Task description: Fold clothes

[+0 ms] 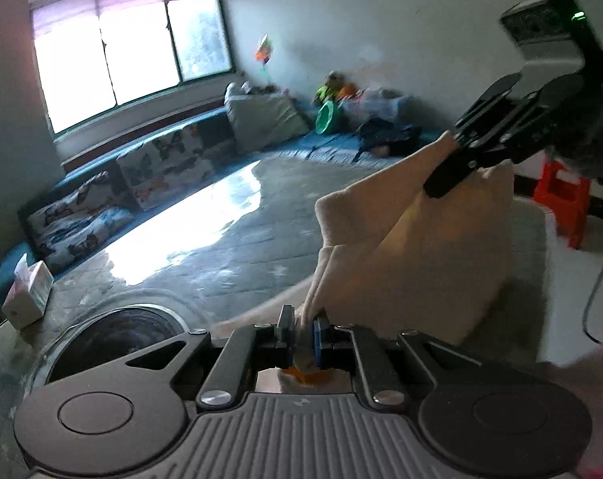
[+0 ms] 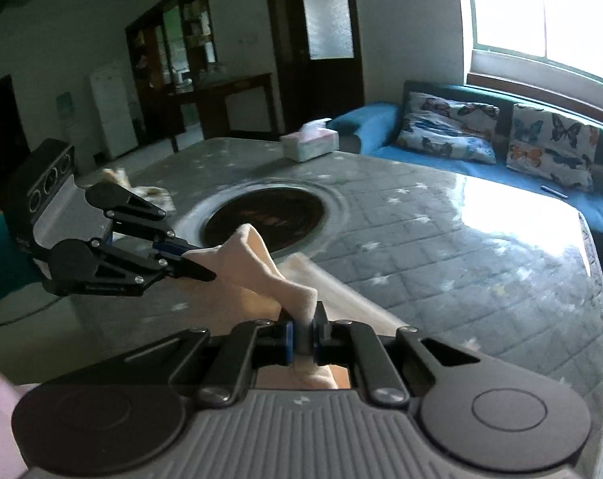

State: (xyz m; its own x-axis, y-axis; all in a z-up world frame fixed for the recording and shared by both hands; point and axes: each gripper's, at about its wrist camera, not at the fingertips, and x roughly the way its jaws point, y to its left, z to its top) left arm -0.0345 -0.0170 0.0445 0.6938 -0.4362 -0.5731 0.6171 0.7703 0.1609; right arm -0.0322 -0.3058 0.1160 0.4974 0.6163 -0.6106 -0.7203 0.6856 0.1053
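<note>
Only the right wrist view shows the tissue box clearly, while both grippers' jaws pinch the cream garment.

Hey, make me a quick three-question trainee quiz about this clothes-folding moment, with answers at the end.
1. True or false: both the left gripper and the right gripper are shut on the cream garment.
2. What lies nearest the tissue box? A) red stool B) round dark inset in the table C) green bowl
3. Fill in: the cushions on the blue sofa carry a ______ print.

Key: 1 true; 2 B; 3 butterfly
</note>
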